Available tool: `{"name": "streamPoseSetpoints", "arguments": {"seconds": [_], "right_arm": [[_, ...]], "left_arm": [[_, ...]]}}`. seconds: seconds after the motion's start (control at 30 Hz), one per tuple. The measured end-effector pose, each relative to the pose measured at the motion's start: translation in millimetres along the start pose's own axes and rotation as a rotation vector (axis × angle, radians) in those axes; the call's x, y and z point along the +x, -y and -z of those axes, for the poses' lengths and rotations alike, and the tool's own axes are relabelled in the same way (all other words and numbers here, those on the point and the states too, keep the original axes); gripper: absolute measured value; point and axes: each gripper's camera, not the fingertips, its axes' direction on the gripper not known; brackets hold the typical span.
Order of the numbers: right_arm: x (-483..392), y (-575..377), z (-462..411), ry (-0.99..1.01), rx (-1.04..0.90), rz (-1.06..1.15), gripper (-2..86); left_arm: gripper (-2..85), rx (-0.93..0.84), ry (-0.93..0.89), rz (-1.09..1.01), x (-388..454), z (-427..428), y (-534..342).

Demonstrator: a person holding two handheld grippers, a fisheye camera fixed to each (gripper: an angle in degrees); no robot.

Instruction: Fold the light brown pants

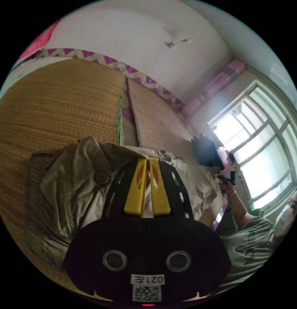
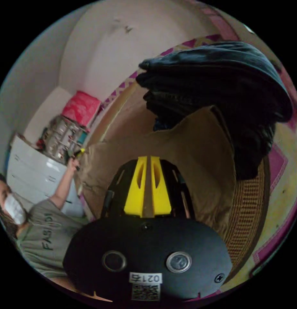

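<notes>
The light brown pants (image 1: 74, 190) hang lifted over a woven straw mat (image 1: 52, 109), their waistband with a button toward the left. My left gripper (image 1: 148, 161) is shut on the pants' upper edge, cloth pinched between its yellow jaws. In the right gripper view, my right gripper (image 2: 148, 158) is shut on another stretch of the pants (image 2: 193, 151), a strip of brown cloth showing between its jaws. The right gripper (image 1: 227, 177) is in the person's hand at the far end of the cloth. The left gripper (image 2: 77, 154) appears small at the pants' far corner.
A pile of dark clothes (image 2: 219, 83) lies on the mat just beyond the pants. A second mat panel (image 1: 158, 119) runs toward a bright window (image 1: 261, 141). White drawers (image 2: 35, 173) with clutter on top stand behind the person (image 2: 42, 231).
</notes>
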Motion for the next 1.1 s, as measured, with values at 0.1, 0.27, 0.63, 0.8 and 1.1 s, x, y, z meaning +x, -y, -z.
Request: {"name": "streamPoseSetpoints", "arguments": {"seconds": [0.1, 0.27, 0.63, 0.8, 1.1], "right_arm": [[-13.1, -12.6, -70.8, -0.248, -0.083, 0.081, -0.4], [-29.0, -32.7, -116.5, -0.317, -0.117, 0.120, -0.7], [-159.2, -25.7, -218.1, -0.278, -0.033, 0.599, -0.6], [-183.9, -19.5, -306.1, -0.155, -0.105, 0.744, -0.7], [-242.4, -53.4, -455.7, -0.465, -0.138, 0.961, -0.7]], "left_arm": [[-1.0, -0.051, 0.175, -0.005, 2.4, -23.9, 1.9], [-1.0, -0.051, 0.150, 0.031, -16.0, -37.9, 3.6], [-1.0, -0.002, 0.072, 0.044, -18.6, -24.9, 34.2], [-0.9, -0.126, 0.125, 0.087, -49.2, -67.0, 41.1], [-0.9, -0.092, -0.045, 0.165, -81.8, -41.0, 33.2]]}}
